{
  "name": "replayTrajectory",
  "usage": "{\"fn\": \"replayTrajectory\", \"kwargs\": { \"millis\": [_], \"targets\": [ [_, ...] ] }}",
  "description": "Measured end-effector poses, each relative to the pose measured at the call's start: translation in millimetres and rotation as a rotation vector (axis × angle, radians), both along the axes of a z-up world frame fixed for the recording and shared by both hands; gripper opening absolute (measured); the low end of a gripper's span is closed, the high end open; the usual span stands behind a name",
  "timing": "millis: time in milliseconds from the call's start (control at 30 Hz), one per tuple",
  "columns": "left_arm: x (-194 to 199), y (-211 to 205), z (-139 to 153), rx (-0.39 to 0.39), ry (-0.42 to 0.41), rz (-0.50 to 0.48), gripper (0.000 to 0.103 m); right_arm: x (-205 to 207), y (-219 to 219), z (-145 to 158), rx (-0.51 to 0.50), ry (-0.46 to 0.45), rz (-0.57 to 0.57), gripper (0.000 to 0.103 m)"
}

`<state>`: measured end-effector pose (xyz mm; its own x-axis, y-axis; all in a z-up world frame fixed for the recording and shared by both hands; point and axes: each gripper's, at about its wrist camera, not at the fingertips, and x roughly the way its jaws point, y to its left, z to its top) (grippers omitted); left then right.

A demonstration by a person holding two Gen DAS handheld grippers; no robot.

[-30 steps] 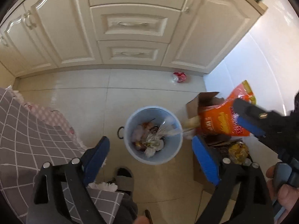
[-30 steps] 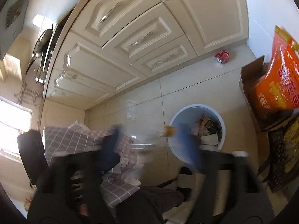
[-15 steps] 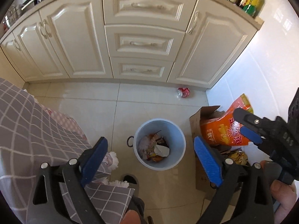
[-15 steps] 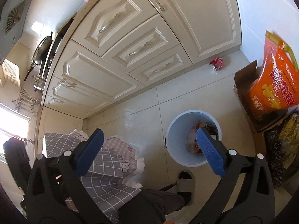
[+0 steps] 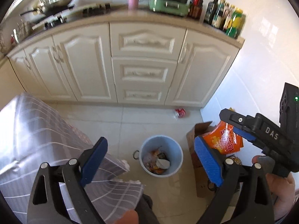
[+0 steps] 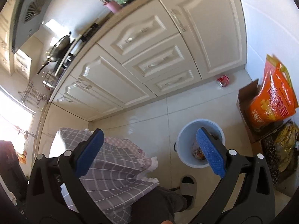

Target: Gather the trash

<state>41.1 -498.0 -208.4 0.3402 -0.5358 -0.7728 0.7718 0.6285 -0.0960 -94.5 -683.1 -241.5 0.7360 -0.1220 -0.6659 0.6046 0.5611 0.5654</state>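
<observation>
Lifting away from the blue bin (image 5: 161, 155), both grippers now hang spread and empty, their load dropped inside. Beyond the bin, a red can (image 5: 179, 112) awaits by the cabinets (image 5: 143, 65).

The floor (image 5: 104, 123) has big pale shiny tiles. Cream cupboards (image 5: 87, 67) with drawers (image 5: 143, 72) run along the back. On top sit a wok (image 5: 54, 1), a pink cup (image 5: 133, 1), a green pot (image 5: 169, 1) and bottles (image 5: 224, 16). The wall (image 5: 261, 43) is white. Bright light comes from a window (image 6: 11, 117). A checked grey cloth (image 6: 112, 160) lies low.
</observation>
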Motion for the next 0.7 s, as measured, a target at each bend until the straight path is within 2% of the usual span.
{"fn": "replayTrajectory", "kwargs": {
  "millis": [200,367,467,700],
  "targets": [
    [-0.1,62.7,43.9,-0.058,-0.114,0.070,0.092,16.5,44.2,45.4,-0.054,-0.062,0.061,0.097],
    [6.8,117.0,69.0,-0.068,-0.192,0.140,0.092,35.8,87.0,78.8,-0.081,-0.108,0.127,0.097],
    [11.1,153.8,82.1,-0.077,-0.218,0.176,0.092,53.7,120.8,97.8,-0.102,-0.125,0.201,0.097],
    [19.0,251.6,113.5,-0.069,-0.326,0.339,0.093,96.9,212.5,138.6,-0.191,-0.162,0.368,0.097]
  ]
}}
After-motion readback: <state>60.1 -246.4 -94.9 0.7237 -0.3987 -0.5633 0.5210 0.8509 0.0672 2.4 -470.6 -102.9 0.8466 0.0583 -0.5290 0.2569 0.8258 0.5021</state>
